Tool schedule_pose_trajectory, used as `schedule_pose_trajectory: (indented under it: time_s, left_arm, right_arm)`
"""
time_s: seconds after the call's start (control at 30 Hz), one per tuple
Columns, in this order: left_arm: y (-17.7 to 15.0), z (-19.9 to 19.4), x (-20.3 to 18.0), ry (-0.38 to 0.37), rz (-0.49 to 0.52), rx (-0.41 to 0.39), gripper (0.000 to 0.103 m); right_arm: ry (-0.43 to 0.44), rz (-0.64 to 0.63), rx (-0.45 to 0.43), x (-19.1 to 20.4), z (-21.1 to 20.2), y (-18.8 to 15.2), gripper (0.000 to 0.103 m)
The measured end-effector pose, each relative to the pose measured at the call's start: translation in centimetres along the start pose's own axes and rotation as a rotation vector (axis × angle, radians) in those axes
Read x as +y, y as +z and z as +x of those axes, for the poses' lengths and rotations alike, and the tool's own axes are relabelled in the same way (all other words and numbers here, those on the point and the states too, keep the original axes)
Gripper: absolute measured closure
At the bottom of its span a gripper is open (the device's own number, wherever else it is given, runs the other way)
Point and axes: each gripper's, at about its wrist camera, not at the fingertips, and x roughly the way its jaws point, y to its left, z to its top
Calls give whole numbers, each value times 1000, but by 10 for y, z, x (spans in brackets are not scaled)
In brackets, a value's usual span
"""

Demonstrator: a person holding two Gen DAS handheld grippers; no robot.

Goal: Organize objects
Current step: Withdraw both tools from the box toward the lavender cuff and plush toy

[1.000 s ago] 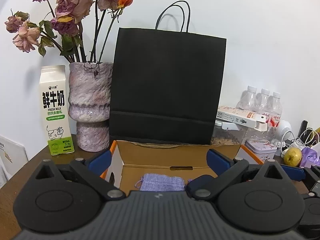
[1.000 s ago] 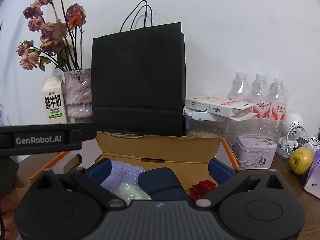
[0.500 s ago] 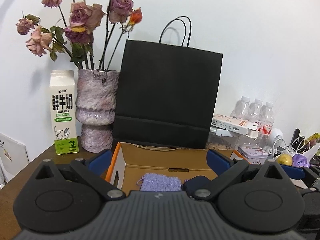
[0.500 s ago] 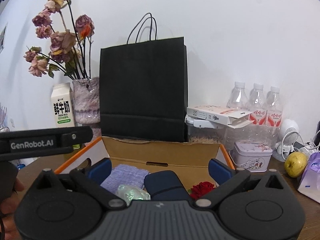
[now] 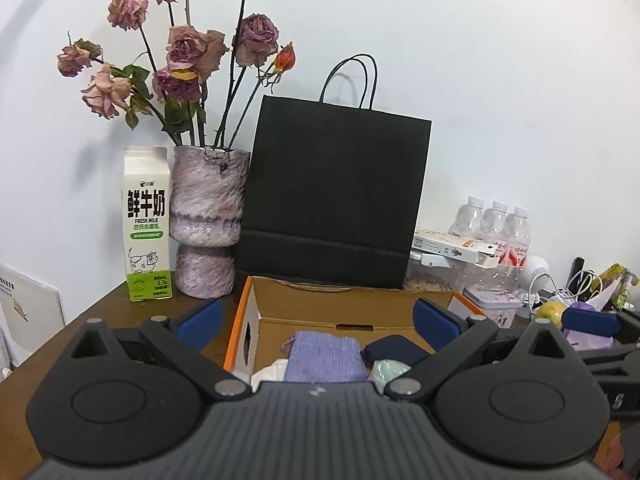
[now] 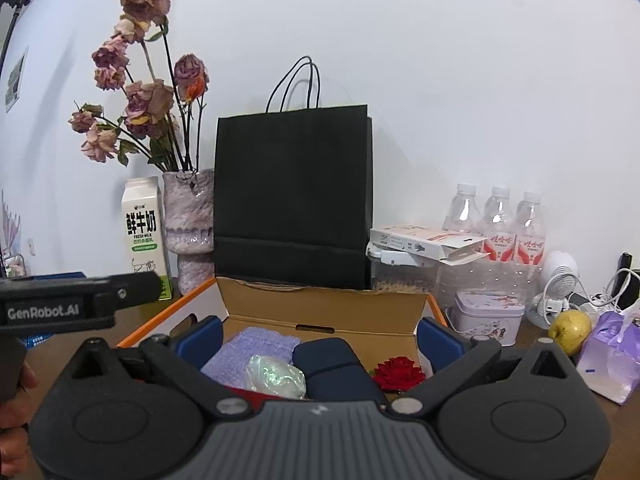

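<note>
An open cardboard box with an orange rim [image 5: 352,312] [image 6: 320,312] sits on the brown table. It holds a lilac knitted pouch [image 5: 326,354] [image 6: 256,348], a dark blue case [image 5: 394,350] [image 6: 332,364], an iridescent wrapped lump [image 6: 276,376] and a red rose [image 6: 400,372]. My left gripper [image 5: 318,316] is open and empty above the box's near side. My right gripper [image 6: 320,336] is open and empty over the box. The left gripper's body [image 6: 72,304] shows at the left of the right wrist view.
A black paper bag [image 5: 332,200] [image 6: 292,196] stands behind the box. A vase of dried roses [image 5: 208,216] and a milk carton [image 5: 146,224] stand to its left. Water bottles [image 6: 496,220], a glove box [image 6: 424,240], a tin [image 6: 486,316], a pear [image 6: 570,330] and cables lie right.
Both grippers have risen and drawn back from the box, so the scene sits lower and smaller. More of the box's contents shows. Both stay open.
</note>
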Motion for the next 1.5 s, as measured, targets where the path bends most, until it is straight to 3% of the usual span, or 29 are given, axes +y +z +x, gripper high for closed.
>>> schedule_pose_trajectory:
  time_s: [0.7,1.23,1.5]
  left_arm:
    - [-40,-64,17,4,32,32,0]
    - [-87,-111,41,16,9,197,0]
    - [-95,-133,47,13,5,218,0]
  right_arm:
    - [-25,14,-19,2,-69,-44,0]
    - [-42,2,66,13,-125,-98,0]
    - [7,-22,94,29,-151,-113,0]
